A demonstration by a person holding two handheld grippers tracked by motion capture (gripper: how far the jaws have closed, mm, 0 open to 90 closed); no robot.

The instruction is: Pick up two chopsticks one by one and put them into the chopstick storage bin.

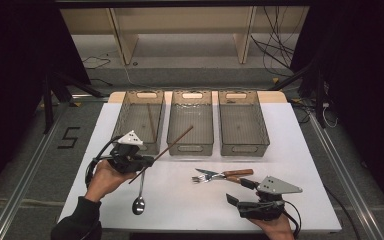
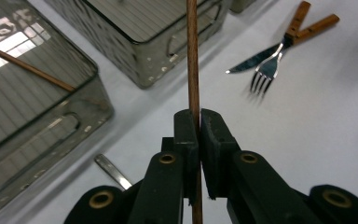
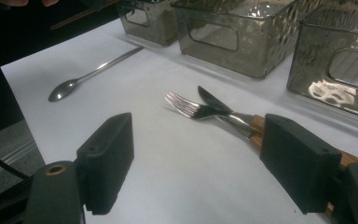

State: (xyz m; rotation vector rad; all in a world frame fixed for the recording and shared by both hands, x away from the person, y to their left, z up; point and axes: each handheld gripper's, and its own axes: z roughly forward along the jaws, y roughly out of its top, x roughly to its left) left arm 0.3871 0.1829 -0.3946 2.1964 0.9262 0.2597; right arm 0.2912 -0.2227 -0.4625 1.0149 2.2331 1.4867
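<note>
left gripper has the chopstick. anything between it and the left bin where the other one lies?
Nothing visible. The left gripper is shut on the chopstick, lifted off the table; its tip hangs above the middle bin. The left bin is open-topped, holding the other chopstick.

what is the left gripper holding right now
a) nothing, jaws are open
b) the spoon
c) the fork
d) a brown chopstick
d: the left gripper has its jaws closed on the thin brown chopstick, which runs up between them, while the spoon and the fork lie on the white table.
</note>
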